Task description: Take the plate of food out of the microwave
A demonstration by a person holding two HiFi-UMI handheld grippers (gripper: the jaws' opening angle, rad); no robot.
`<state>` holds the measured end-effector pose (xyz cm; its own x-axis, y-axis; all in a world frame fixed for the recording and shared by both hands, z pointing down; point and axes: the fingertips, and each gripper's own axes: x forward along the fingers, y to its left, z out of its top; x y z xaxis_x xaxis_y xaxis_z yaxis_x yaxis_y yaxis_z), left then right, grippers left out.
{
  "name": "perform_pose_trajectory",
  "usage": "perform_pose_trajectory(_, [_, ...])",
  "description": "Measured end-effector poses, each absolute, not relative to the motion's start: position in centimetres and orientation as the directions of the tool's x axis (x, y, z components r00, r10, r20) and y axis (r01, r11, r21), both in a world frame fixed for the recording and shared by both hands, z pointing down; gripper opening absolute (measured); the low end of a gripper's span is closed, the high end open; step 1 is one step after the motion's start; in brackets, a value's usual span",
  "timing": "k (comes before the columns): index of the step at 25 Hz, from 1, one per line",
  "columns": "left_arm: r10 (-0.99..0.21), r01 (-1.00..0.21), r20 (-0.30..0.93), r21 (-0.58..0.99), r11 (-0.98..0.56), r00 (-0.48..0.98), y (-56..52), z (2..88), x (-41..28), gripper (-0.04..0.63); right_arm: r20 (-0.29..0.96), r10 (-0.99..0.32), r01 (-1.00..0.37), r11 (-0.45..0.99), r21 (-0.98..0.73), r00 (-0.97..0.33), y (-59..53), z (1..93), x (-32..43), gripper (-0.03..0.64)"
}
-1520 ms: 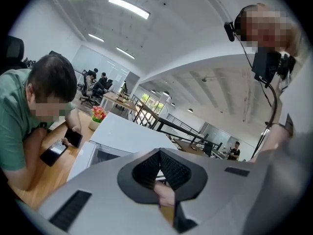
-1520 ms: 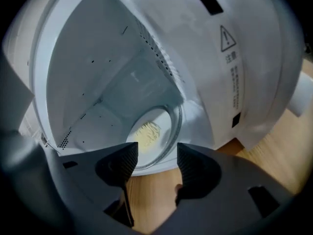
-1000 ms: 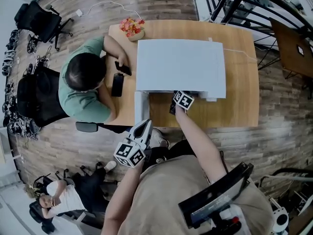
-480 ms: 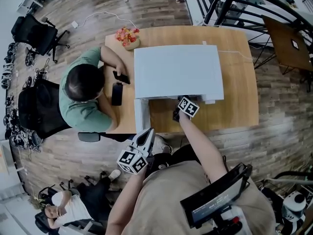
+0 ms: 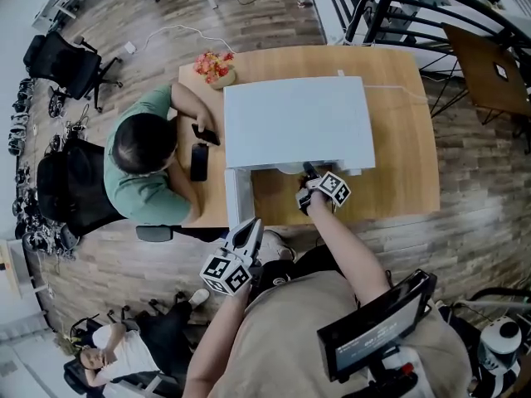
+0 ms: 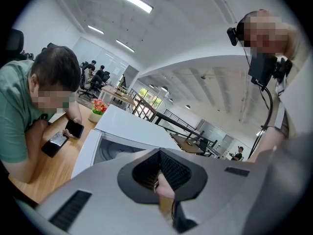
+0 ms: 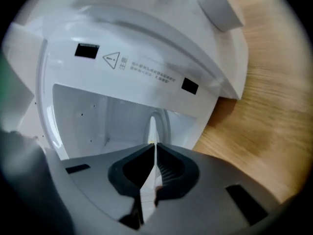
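R gripper (image 7: 154, 153) is pinched tight on the thin white rim of the plate (image 7: 152, 125). I see the plate edge-on, so no read on the food. The rim runs from betw. the pads straight into the white cavity of the microwave (image 5: 299, 118), so the plate is inside, at the front opening, w/ its near edge in my grip. From the head view the R gripper sits right at the microwave's near face, a bit right of centre, marker cube up, over bare table (image 5: 398, 172). Microwave door (image 5: 237, 196) is swung open at the near-left corner, sticking out toward me. L gripper (image 5: 251, 225) hangs off the near edge of the table, just near of the door's tip and not touching it; its pads are pressed together w/ nothing of the task betw. them, and it points up at the microwave's left side. On the left a seated person in a green shirt (image 5: 143, 166) leans on the table w/ a phone (image 5: 199, 162) lying by the arm. A small pot of flowers (image 5: 216, 66) sits at the far-left corner, just left of the microwave.
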<state>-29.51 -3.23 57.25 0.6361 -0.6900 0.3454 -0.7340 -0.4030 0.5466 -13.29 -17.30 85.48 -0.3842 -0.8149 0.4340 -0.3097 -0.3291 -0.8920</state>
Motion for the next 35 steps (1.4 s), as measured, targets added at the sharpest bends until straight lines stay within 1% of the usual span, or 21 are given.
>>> perform_pose_trajectory(2, [-0.694, -0.737, 0.345, 0.546, -0.399, 0.632, -3.2, 57.1, -29.1, 0.005, 0.421, -0.813, -0.269, -0.334, -0.903, -0.402, -16.7, 84.8, -13.2, 0.018])
perform_pose_trajectory(9, [-0.720, -0.748, 0.332, 0.541, -0.384, 0.609, -3.2, 56.0, -28.4, 0.005, 0.349, -0.770, -0.241, -0.257, -0.936, -0.535, -13.6, 81.1, -13.2, 0.018])
perform_pose_trajectory(14, [-0.748, -0.765, 0.326, 0.534, -0.360, 0.579, -3.2, 56.0, -28.9, 0.005, 0.314, -0.713, -0.288, -0.162, -0.944, -0.627, -11.2, 76.6, -12.1, 0.018])
perform_pose_trajectory(18, [-0.765, -0.774, 0.325, 0.537, -0.336, 0.557, -3.1, 56.0, -29.0, 0.005, 0.300, -0.675, -0.296, -0.125, -0.947, -0.674, -9.5, 73.3, -10.9, 0.018])
perform_pose_trajectory(23, [-0.784, -0.779, 0.314, 0.542, -0.315, 0.535, -3.2, 55.8, -28.4, 0.005, 0.288, -0.619, -0.262, -0.135, -0.956, -0.731, -7.4, 70.4, -10.4, 0.018])
perform_pose_trajectory(27, [-0.801, -0.785, 0.307, 0.545, -0.294, 0.513, -3.2, 55.6, -28.2, 0.005, 0.233, -0.601, -0.206, -0.114, -0.972, -0.764, -6.5, 67.2, -10.7, 0.018])
perform_pose_trajectory(35, [-0.854, -0.790, 0.253, 0.557, -0.255, 0.454, -3.5, 54.1, -27.6, 0.005, 0.143, -0.559, -0.158, -0.021, -0.987, -0.817, -7.4, 60.9, -10.3, 0.018])
